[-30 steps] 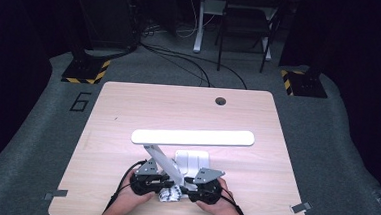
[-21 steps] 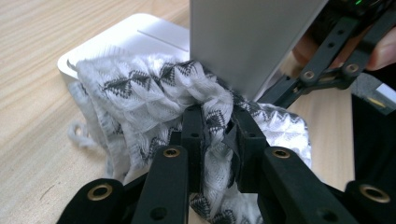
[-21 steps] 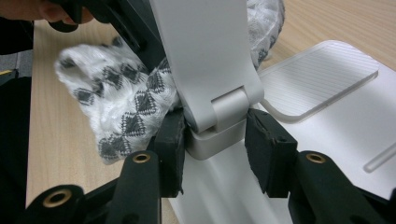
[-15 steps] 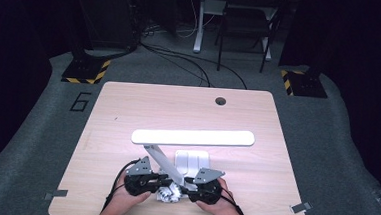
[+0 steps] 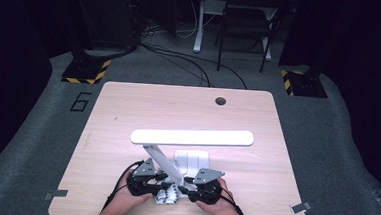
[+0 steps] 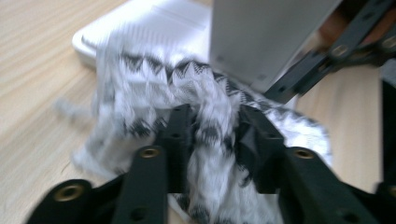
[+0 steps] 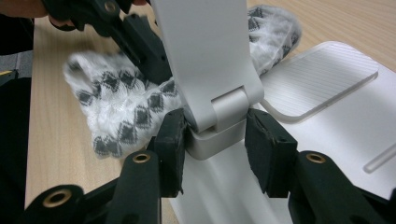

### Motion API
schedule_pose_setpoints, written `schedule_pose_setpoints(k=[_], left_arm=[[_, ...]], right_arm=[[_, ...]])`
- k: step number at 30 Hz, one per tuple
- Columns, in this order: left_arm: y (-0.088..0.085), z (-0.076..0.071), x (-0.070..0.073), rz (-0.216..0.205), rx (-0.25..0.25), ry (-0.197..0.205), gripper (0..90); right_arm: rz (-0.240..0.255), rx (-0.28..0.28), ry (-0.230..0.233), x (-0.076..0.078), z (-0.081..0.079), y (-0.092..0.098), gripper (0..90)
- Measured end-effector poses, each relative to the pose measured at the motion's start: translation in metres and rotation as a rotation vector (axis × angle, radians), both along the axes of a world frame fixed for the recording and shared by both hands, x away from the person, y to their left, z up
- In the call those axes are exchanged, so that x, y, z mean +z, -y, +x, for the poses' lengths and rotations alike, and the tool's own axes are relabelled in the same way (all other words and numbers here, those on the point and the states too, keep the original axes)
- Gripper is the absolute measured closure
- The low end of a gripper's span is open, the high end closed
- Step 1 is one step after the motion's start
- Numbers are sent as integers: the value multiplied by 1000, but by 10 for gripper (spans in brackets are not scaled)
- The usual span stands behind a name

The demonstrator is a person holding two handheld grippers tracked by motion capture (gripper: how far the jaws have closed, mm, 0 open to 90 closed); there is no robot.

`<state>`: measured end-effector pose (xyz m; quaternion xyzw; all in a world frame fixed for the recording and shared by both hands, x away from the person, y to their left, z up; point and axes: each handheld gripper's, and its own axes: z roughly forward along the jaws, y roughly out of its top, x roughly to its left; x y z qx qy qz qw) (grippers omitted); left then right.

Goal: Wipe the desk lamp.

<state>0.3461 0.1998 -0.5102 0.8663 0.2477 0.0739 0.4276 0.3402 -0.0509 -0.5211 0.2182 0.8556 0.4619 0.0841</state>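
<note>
A white desk lamp stands near the table's front edge, with a long head (image 5: pixel 191 136) and a flat base (image 5: pixel 195 160). A black-and-white patterned cloth (image 5: pixel 167 196) lies bunched against the lamp's arm. My left gripper (image 6: pixel 217 135) is open; its jaws have just been opening and the cloth (image 6: pixel 140 88) still fills the gap between them. My right gripper (image 7: pixel 215 140) is shut on the lamp's hinge (image 7: pixel 219 112) at the foot of the arm, one pad on each side. From above, the left gripper (image 5: pixel 161 187) and right gripper (image 5: pixel 182 185) face each other across the arm.
The wooden table (image 5: pixel 128 108) has a round cable hole (image 5: pixel 221 100) at the back. Metal clips (image 5: pixel 300 208) sit at its front corners. Dark carpet, cables and stand legs lie beyond the far edge.
The left hand and its gripper have shifted slightly toward the table's front edge beside the cloth. The right gripper and the lamp have stayed where they were.
</note>
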Motion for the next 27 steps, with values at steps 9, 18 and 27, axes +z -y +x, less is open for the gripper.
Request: schedule_pose_setpoints(k=[9,18,27], left_arm=[[2,4,-9,16,-4,-32,527],[7,1,-9,78,3,26,721],[-1,3,-9,-1,24,5,803]], right_arm=[[-2,9,10,0,1,0,587],[-3,8,11,0,1,0,587],[-5,5,12,0,1,1,587]])
